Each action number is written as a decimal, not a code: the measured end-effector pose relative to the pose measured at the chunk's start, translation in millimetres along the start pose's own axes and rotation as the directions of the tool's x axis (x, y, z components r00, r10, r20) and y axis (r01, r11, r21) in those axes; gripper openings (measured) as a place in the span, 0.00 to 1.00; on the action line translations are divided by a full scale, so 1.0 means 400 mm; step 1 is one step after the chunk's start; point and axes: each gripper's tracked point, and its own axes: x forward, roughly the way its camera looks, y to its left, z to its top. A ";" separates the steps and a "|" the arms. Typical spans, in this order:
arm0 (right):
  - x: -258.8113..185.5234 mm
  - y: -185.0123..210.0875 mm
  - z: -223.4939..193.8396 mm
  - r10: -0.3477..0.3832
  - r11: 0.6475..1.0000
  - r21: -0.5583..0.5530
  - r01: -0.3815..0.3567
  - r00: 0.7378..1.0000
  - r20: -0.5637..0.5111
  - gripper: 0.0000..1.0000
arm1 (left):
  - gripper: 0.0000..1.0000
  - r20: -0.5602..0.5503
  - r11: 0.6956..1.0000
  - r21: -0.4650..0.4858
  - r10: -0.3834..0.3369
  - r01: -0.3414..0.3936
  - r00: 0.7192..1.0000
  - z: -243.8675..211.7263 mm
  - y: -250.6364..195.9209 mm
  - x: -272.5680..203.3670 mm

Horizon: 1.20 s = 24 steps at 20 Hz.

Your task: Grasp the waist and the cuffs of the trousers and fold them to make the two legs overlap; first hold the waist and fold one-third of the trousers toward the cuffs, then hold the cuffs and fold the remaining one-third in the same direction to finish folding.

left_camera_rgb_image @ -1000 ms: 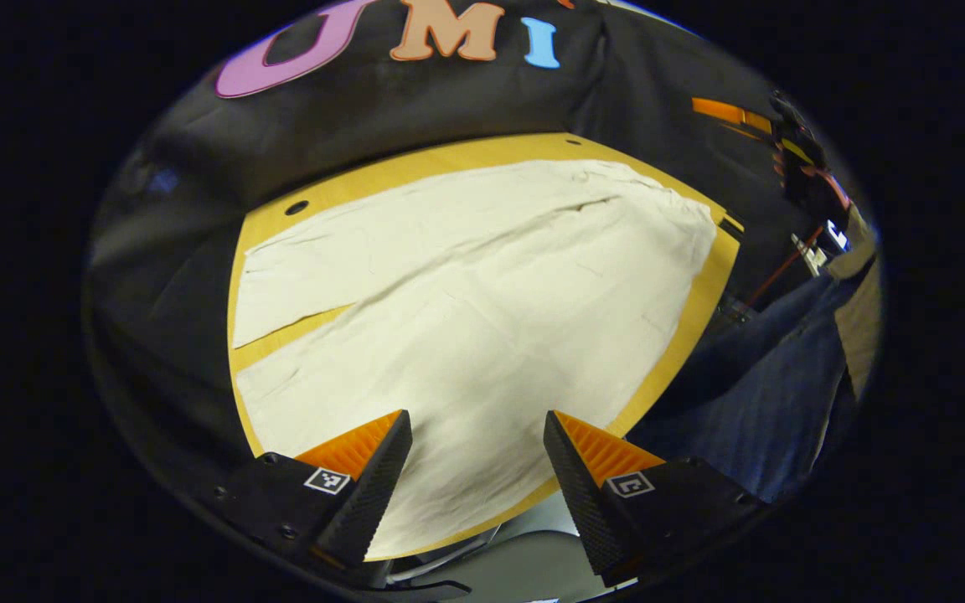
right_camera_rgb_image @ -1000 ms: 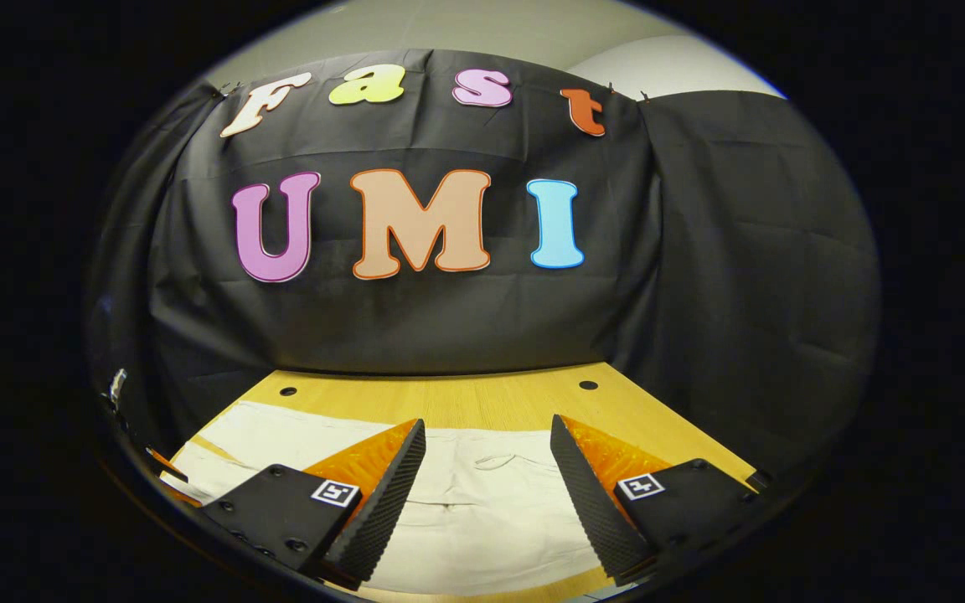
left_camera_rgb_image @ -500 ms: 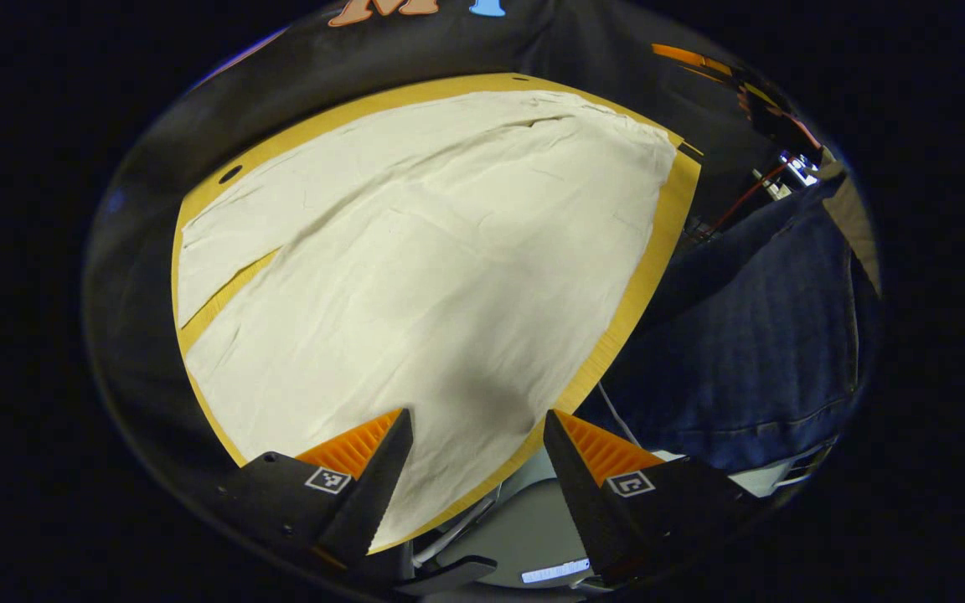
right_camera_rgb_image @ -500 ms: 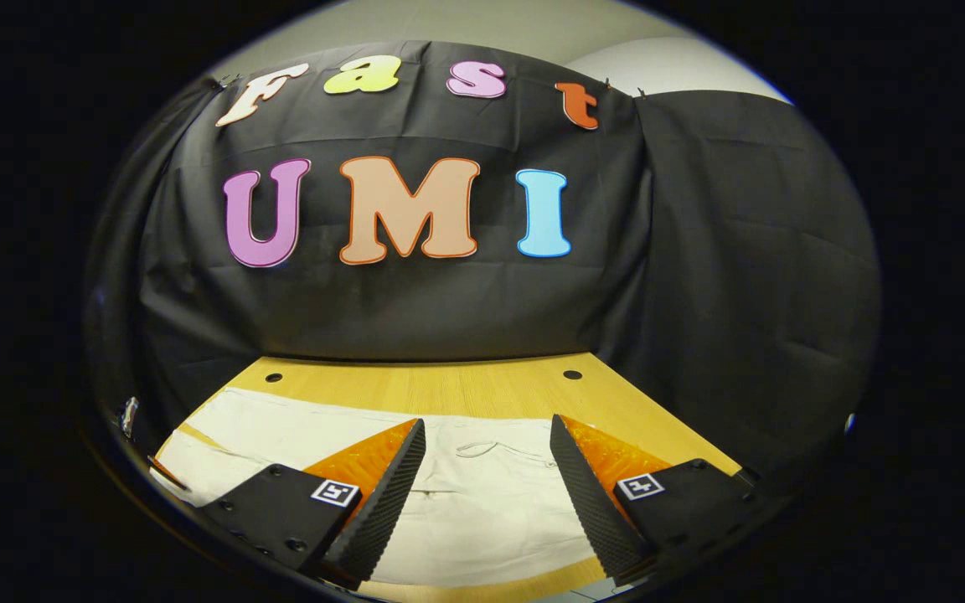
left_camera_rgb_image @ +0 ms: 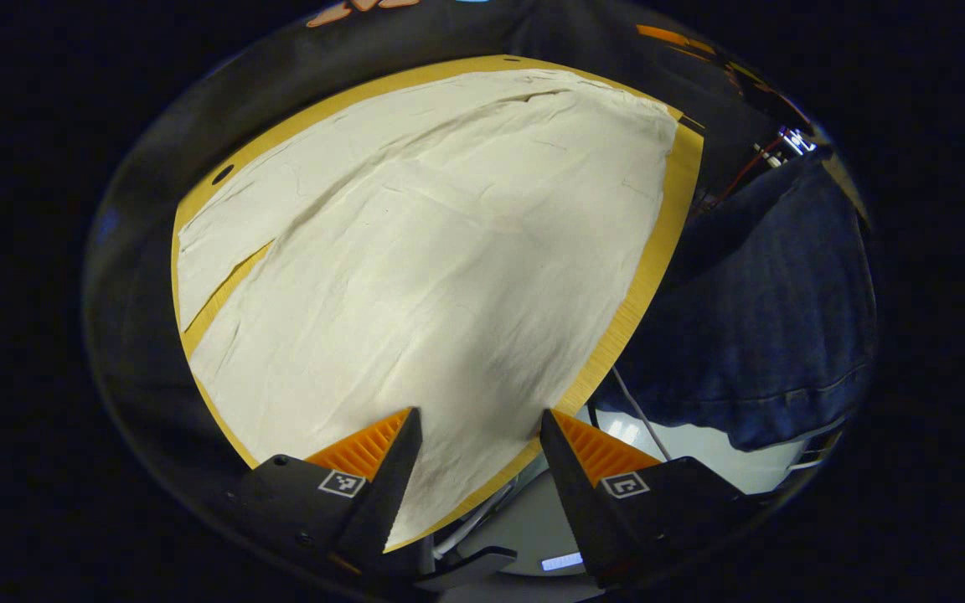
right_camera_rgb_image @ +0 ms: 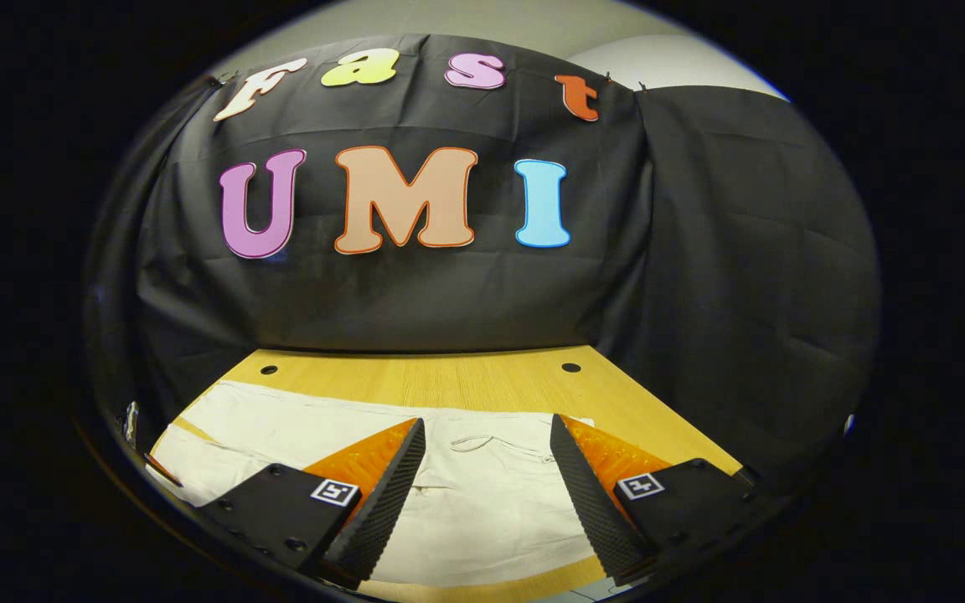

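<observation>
On the table point(left_camera_rgb_image: 665, 243), trousers point(left_camera_rgb_image: 441, 251) flat, lengthwise, cuffs leftward; both grippers point(left_camera_rgb_image: 480, 435) point(right_camera_rgb_image: 487, 452) agape, empty.

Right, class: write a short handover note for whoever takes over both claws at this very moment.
Left claw: open, holding nothing, above the near edge of the trousers.
Right claw: open, holding nothing, over the waist end with its drawstring.
The trousers lie spread flat on the wooden table, the two legs side by side with a gap between them.
Done: no fold made.
Left: grasp waist and cuffs, overlap the legs, then both one-third folds.
</observation>
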 end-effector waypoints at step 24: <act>0.046 -0.122 -0.306 0.251 0.831 -0.377 -0.409 0.881 -0.402 0.98 | 0.00 -0.074 0.996 -0.084 0.016 -0.022 0.997 0.048 0.020 0.013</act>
